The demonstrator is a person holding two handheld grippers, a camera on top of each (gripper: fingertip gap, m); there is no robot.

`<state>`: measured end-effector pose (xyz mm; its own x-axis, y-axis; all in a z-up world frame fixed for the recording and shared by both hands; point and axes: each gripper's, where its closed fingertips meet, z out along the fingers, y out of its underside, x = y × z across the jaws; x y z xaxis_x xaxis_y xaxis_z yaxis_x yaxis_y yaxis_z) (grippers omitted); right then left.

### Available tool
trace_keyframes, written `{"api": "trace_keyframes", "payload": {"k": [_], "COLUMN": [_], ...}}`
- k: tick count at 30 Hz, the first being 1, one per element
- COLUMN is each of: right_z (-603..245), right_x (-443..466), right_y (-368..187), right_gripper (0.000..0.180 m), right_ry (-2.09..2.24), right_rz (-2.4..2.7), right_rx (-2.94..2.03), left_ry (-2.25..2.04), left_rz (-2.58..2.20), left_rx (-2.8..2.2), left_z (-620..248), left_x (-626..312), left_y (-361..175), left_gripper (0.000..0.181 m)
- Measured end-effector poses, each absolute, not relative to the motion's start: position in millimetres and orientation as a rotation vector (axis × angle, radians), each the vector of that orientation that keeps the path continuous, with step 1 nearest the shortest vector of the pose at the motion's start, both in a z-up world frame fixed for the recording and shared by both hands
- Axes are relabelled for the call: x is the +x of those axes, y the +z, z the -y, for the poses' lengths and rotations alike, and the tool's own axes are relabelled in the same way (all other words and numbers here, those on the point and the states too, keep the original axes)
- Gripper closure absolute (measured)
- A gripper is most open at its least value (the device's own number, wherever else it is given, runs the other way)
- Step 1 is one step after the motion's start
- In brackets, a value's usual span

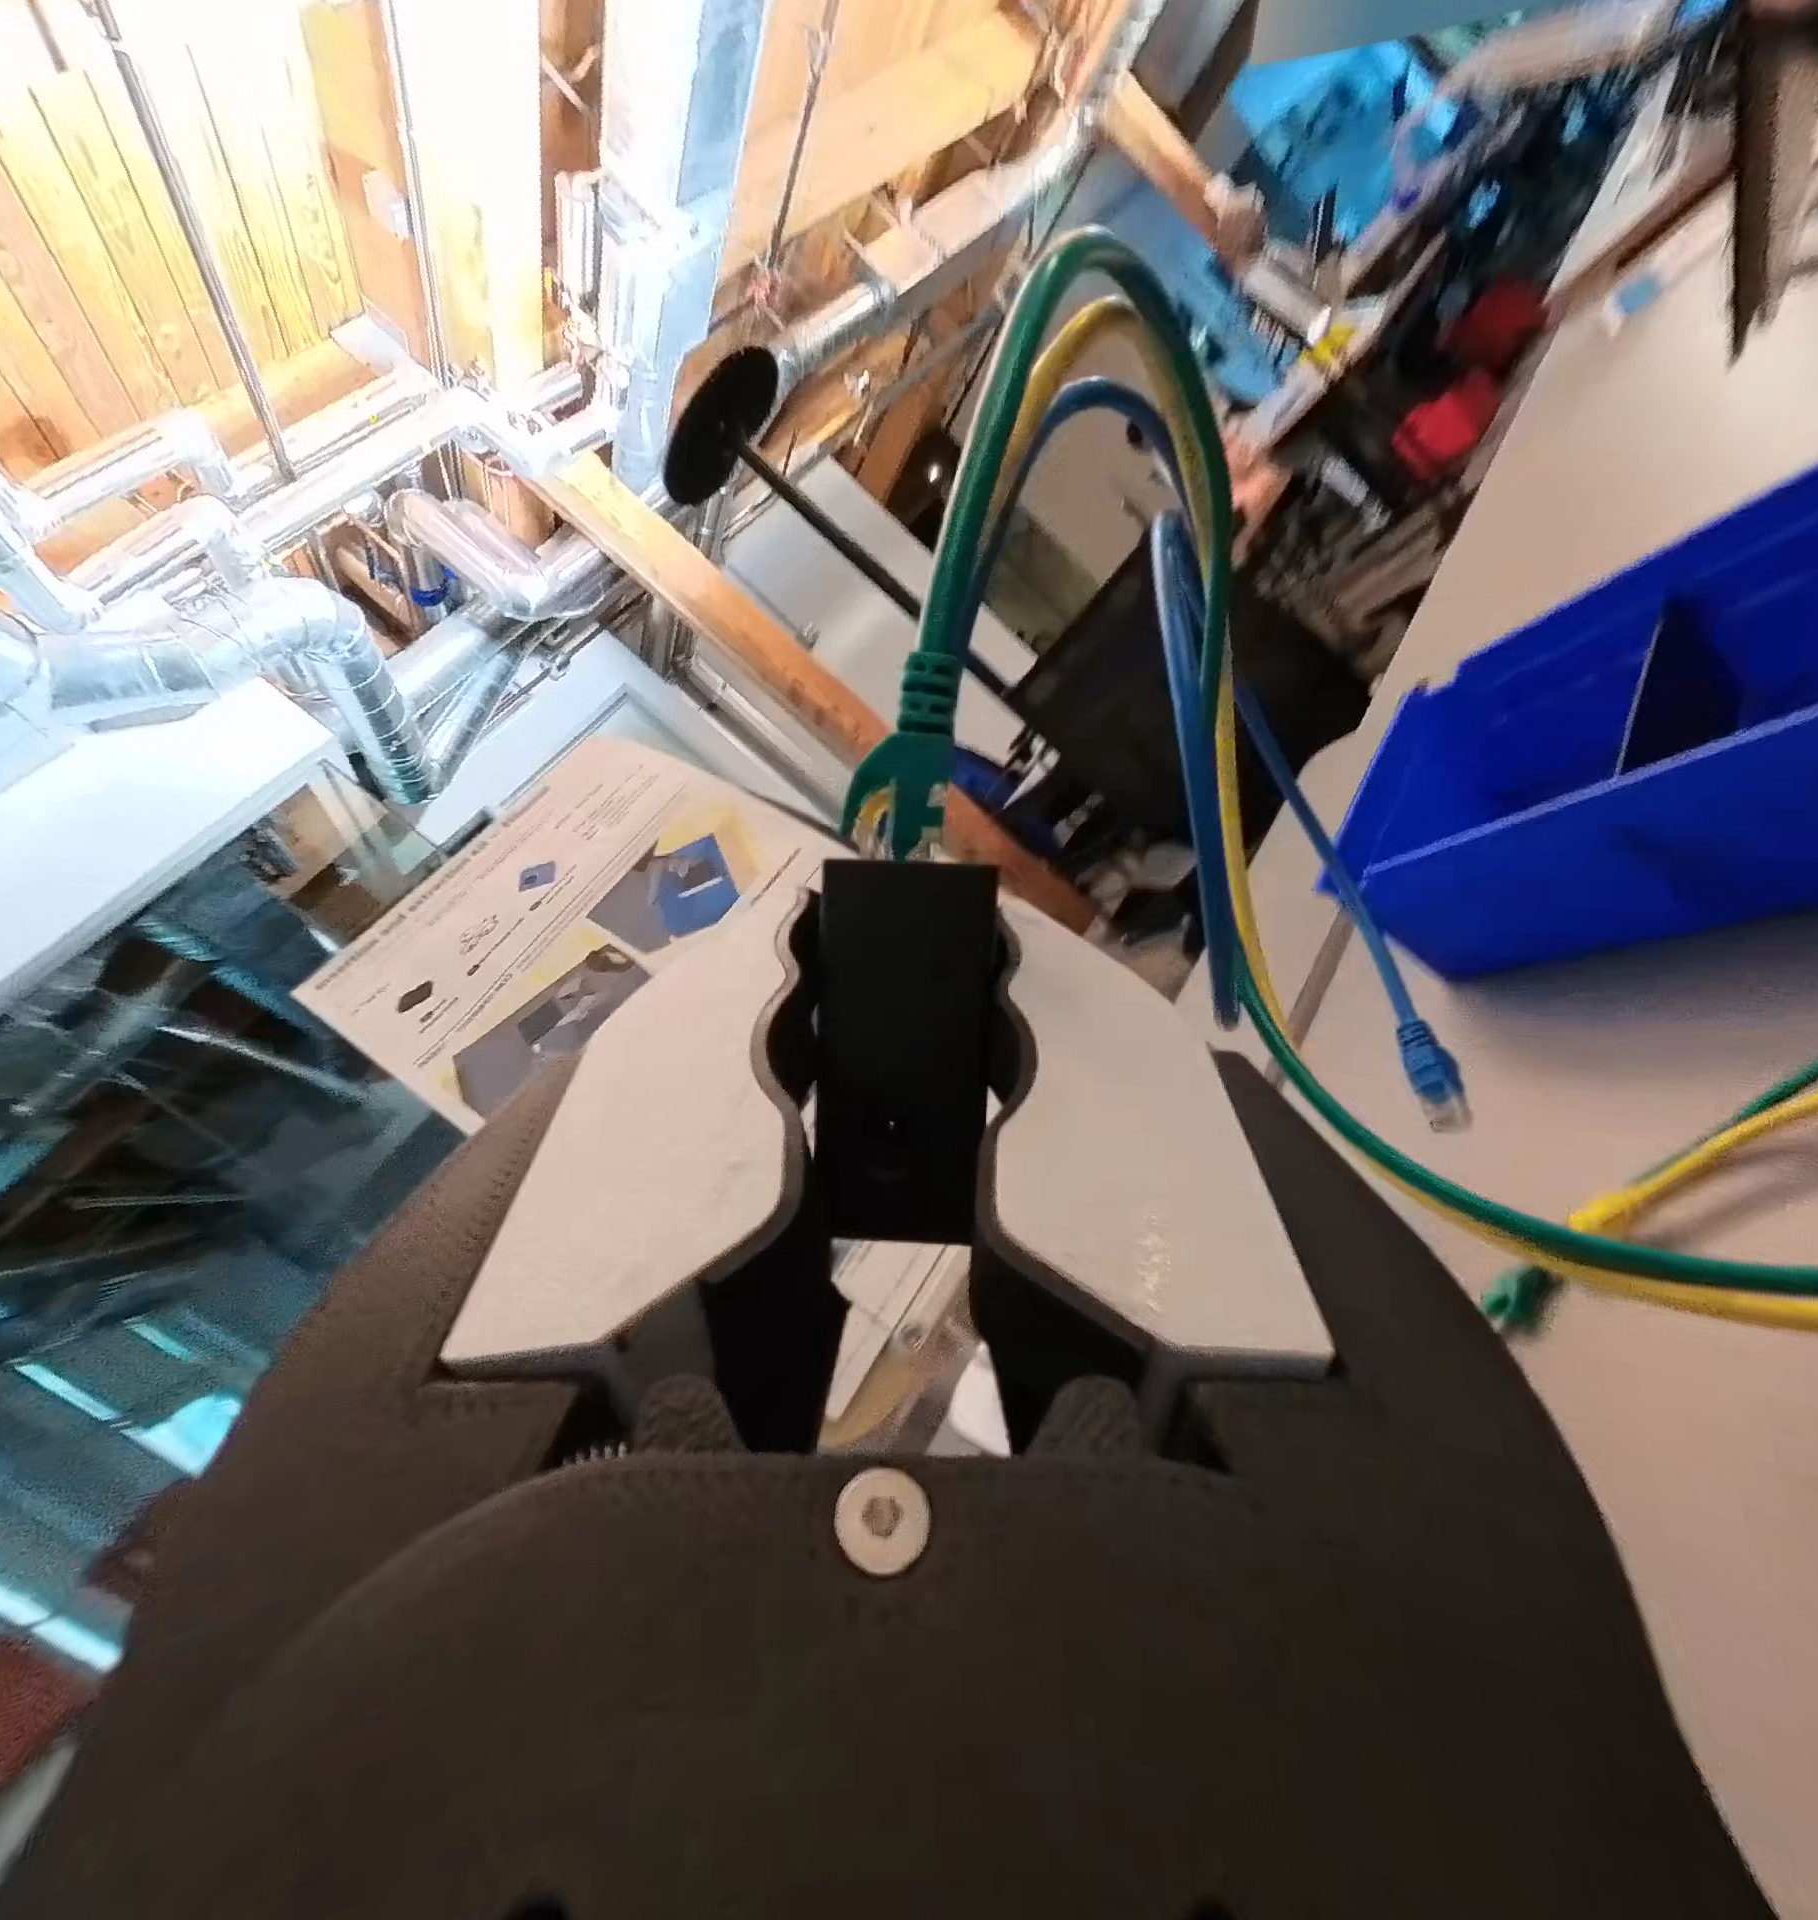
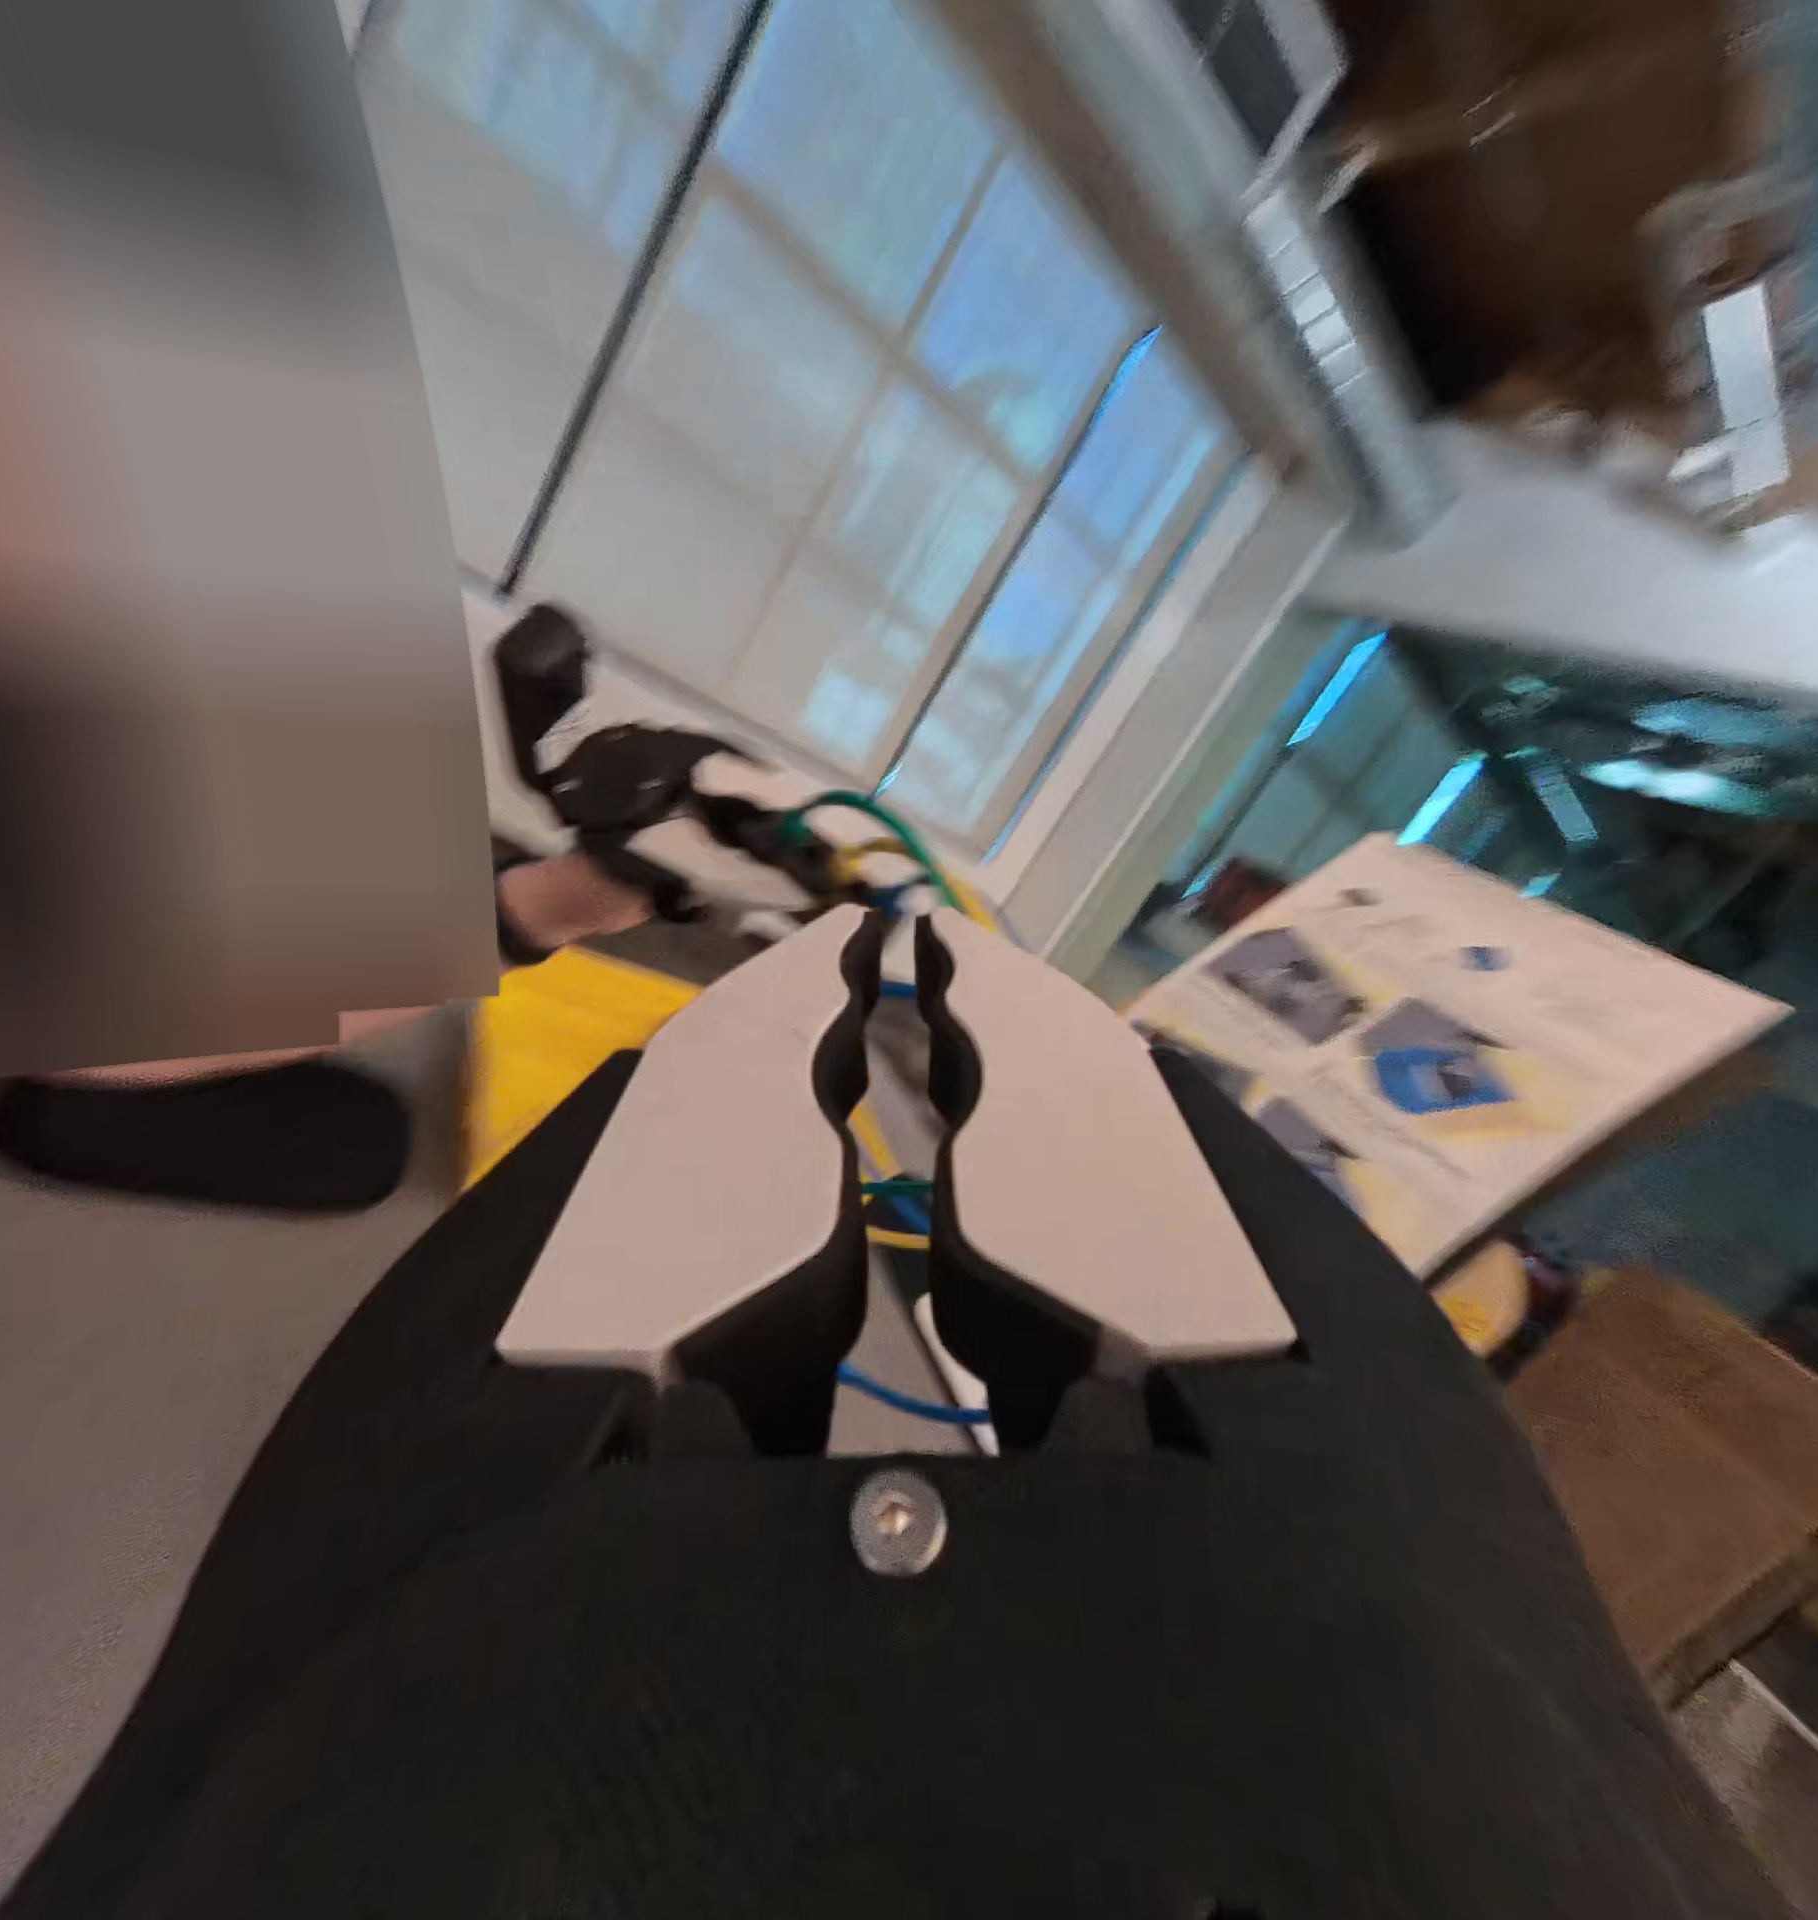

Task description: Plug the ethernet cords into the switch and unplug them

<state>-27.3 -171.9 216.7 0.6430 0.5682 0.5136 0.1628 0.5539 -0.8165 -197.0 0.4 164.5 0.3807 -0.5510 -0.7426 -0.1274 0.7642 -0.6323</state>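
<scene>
My left gripper (image 1: 905,930) is shut on the black switch (image 1: 905,1049) and holds it up off the table. A green cord (image 1: 926,696) is plugged into the switch's far end. A yellow cord (image 1: 1066,343) and a blue cord (image 1: 1102,400) arc up from the same end, but their plugs are hidden. A loose blue plug (image 1: 1430,1075) hangs at the right. My right gripper (image 2: 892,925) is almost closed with a thin gap and holds nothing. Beyond it, the left gripper (image 2: 624,779) and the cords (image 2: 863,805) show blurred.
A blue bin (image 1: 1611,831) with a divider stands on the pale table (image 1: 1611,1558) at the right. Loose yellow (image 1: 1611,1210) and green (image 1: 1518,1299) plugs lie on the table. A printed poster (image 1: 572,935) leans beyond the table, and it also shows in the right wrist view (image 2: 1404,1039).
</scene>
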Motion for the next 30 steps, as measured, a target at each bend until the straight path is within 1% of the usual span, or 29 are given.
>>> {"api": "trace_keyframes", "payload": {"k": [2,4,5,7,8,12,16,18,20,21,22,23,24,25,27,29,30], "right_z": [162,145,133,106,94,86,110,122,129,117,96,69,46,36,27,28,23], "right_x": [16,36,37,29,23,-24,-85,-124,-159,-175,-189,-195,-195,-195,-195,-199,-197], "right_y": [227,214,201,167,149,91,71,68,59,53,44,29,9,-14,-44,-64,-66], "right_gripper": [0.176,0.174,0.169,0.152,0.147,0.142,0.125,0.103,0.090,0.081,0.077,0.084,0.108,0.141,0.159,0.176,0.176], "right_ry": [0.316,0.416,0.462,0.528,0.537,0.678,0.842,0.887,0.896,0.837,0.732,0.563,0.403,0.316,0.280,0.370,0.354], "right_rz": [0.690,0.645,0.664,0.731,0.775,1.060,1.312,1.413,1.502,1.488,1.443,1.403,1.405,1.465,1.538,1.568,1.551], "right_rx": [-0.934,-0.972,-1.022,-1.156,-1.219,-1.349,-1.389,-1.369,-1.383,-1.415,-1.468,-1.552,-1.642,-1.707,-1.762,-1.833,-1.847], "left_ry": [-0.400,-0.478,-0.504,-0.542,-0.552,-0.561,-0.492,-0.446,-0.417,-0.415,-0.426,-0.439,-0.449,-0.457,-0.438,-0.407,-0.414], "left_rz": [-1.136,-1.104,-1.086,-1.059,-1.043,-0.969,-0.910,-0.884,-0.863,-0.851,-0.843,-0.836,-0.827,-0.824,-0.847,-0.895,-0.908], "left_rx": [-0.688,-0.699,-0.706,-0.719,-0.727,-0.758,-0.797,-0.815,-0.824,-0.822,-0.817,-0.815,-0.812,-0.809,-0.861,-0.903,-0.928], "left_z": [3,5,5,5,4,-1,-9,-13,-14,-13,-11,-10,-9,-9,-18,-29,-34], "left_x": [-203,-209,-212,-217,-220,-233,-243,-248,-252,-254,-256,-258,-261,-263,-264,-257,-252], "left_y": [173,181,184,189,192,204,210,212,215,217,219,221,223,224,218,206,200], "left_gripper": [0.152,0.152,0.152,0.152,0.152,0.152,0.152,0.152,0.152,0.152,0.152,0.152,0.153,0.153,0.154,0.154,0.154]}}
